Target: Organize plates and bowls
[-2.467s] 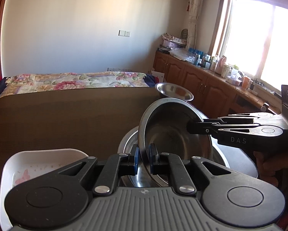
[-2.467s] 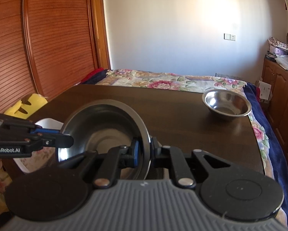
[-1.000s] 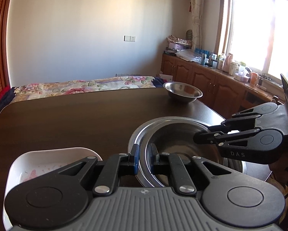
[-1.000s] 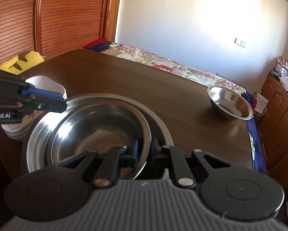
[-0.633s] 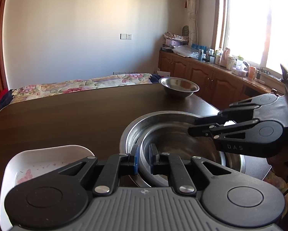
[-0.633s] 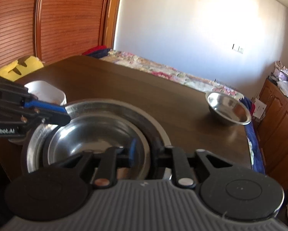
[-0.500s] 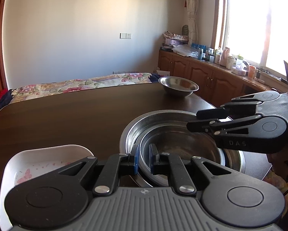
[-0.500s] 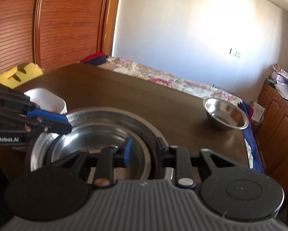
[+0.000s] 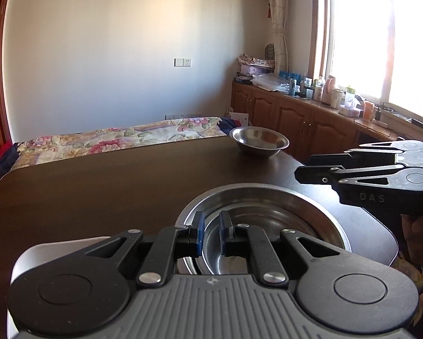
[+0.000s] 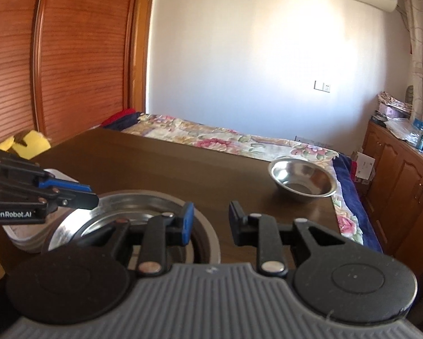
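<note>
The white dish (image 9: 56, 247) is mostly hidden behind the left gripper (image 9: 211, 233), whose narrow-set fingers straddle the inner bowl's (image 9: 268, 220) rim. That bowl sits upright, nested in the larger bowl (image 9: 318, 209). The right gripper (image 10: 210, 223) gapes wide, empty.

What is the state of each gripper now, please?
Left gripper: open, straddling the inner steel bowl's rim, not gripping it.
Right gripper: open, holding nothing.

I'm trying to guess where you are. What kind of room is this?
Probably a bedroom in a home that also serves for eating: a bed with a flowered quilt stands behind the dark wooden table, with a slatted wooden wardrobe and low wooden cabinets under the window.
</note>
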`<state>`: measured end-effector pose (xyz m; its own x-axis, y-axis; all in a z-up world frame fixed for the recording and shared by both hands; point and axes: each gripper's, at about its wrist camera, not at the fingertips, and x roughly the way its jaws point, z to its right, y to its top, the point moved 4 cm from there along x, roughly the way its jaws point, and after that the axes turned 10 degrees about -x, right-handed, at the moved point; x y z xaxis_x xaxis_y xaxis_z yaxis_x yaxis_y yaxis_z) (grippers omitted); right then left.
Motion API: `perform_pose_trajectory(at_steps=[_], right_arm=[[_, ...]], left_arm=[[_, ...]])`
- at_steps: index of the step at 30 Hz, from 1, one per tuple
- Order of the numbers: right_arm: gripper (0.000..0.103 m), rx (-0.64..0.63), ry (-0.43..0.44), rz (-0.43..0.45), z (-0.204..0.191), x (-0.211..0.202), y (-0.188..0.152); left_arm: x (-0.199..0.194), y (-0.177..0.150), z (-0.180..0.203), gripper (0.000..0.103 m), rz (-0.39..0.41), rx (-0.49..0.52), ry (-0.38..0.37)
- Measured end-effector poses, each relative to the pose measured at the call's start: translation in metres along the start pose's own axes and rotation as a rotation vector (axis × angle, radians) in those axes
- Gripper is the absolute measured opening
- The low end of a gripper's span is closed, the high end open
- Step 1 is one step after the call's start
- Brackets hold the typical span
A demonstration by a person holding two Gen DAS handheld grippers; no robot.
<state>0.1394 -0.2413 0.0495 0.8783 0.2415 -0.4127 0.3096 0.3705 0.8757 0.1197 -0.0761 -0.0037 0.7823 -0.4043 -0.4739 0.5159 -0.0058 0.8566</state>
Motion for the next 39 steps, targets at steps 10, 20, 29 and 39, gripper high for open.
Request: perform_pose_trajectory(at_steps=[10, 20, 29, 39], right_arm=[[0.030, 0.057, -0.055, 0.017, 0.024, -0.006, -0.007], [0.043, 0.098, -0.115, 0.027, 0.050, -0.008, -0.014], [0.090, 0.145, -0.177, 0.069, 0.082, 0.000, -0.017], [0.103, 0.140, -0.230, 0.098, 0.122, 0.024, -0.015]], left_arm=[[0.003, 0.012, 0.013, 0.024, 0.010, 0.024, -0.013], [0.008, 0.030, 0.028, 0.078, 0.063, 0.041, -0.028], [0.021, 0.051, 0.038, 0.098, 0.086, 0.052, -0.030], [0.052, 0.072, 0.051, 0.101, 0.086, 0.111, -0.032]])
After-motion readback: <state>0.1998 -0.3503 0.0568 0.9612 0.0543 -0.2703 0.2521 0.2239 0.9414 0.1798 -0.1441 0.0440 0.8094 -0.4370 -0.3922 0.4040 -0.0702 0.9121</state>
